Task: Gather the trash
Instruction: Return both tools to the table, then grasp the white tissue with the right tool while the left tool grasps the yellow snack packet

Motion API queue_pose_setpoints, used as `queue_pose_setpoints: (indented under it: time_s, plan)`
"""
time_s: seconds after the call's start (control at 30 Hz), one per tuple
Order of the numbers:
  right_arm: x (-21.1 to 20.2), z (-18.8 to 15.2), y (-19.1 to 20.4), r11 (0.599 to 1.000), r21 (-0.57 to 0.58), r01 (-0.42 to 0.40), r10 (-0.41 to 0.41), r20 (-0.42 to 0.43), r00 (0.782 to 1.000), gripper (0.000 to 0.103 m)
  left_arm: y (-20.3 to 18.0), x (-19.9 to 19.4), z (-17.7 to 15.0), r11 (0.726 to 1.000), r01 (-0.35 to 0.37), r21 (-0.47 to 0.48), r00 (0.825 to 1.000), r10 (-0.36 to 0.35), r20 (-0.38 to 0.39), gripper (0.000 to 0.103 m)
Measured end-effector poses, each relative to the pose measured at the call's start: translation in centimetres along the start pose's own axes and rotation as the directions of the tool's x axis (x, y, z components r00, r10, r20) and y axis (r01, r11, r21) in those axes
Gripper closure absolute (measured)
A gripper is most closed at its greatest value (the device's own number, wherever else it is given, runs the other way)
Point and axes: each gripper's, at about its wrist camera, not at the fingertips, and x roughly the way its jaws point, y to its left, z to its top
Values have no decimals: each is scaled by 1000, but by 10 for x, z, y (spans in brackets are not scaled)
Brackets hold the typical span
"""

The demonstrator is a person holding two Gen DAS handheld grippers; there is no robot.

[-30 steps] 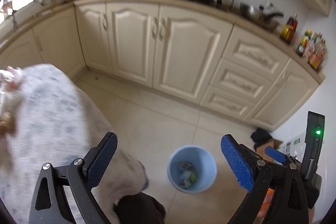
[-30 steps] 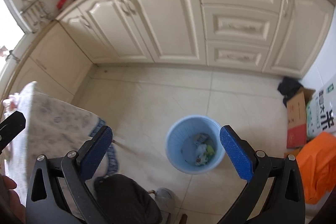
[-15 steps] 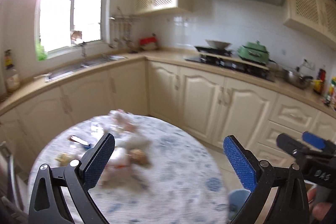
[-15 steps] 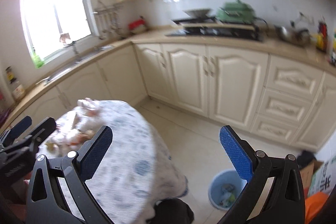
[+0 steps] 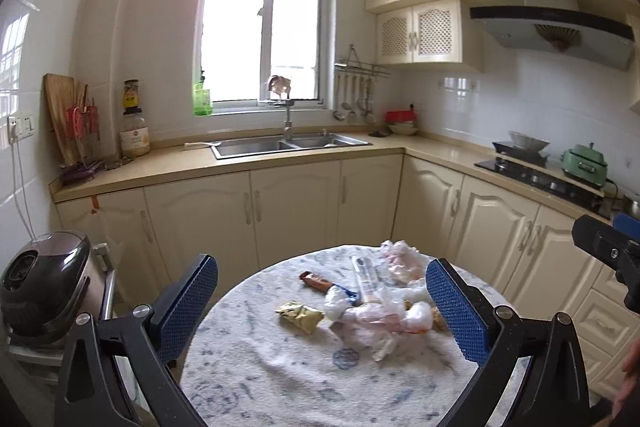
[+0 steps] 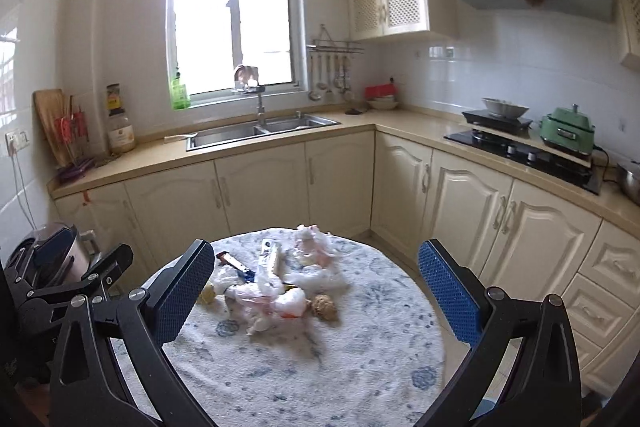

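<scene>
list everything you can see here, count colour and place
table: 1, white-blue cloth, centre front
wrappers: 2, brown and yellow, on table
plastic bags: several, clear, heaped on table
sink: 1, steel, under window
green bottle: 1, windowsill
jar: 1, counter left
pot: 1, green, by stove
rice cooker: 1, dark, left
left gripper: black, blue pads, open
right gripper: same, open

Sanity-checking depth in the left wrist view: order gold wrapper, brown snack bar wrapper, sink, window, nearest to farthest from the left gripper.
From the left gripper:
1. Gold wrapper, table centre, between the fingers.
2. Brown snack bar wrapper, just behind it on the table.
3. Sink, back counter.
4. Window, on the wall above the sink.
</scene>
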Motion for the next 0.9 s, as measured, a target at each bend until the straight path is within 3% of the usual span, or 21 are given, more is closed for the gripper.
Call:
queue_pose_setpoints:
  time_s: [0.17, 0.4, 0.6, 0.83, 0.9]
  plan:
    - [35, -15, 31, 996, -58, -62, 56, -87, 995, 0, 7, 14, -10, 998, -66, -21, 996, 64, -65, 1]
    - [103, -48, 60, 988, -99, -120, 93, -244, 965, 0, -4, 102, 9, 995, -97, -26, 980, 91, -177, 1]
    - [166, -86, 65, 988, -72, -134, 95, -394, 914, 3, 10, 164, 5, 996, -83, -16, 962, 76, -261, 1]
    - [233, -131, 64, 990, 4, -138, 118, -546, 829, 27, 12, 238, -11, 997, -82, 0, 935, 77, -347, 1]
    - [243, -137, 62, 991, 19, -130, 118, -558, 821, 33, 12, 259, -10, 997, -79, 3, 928, 75, -366, 1]
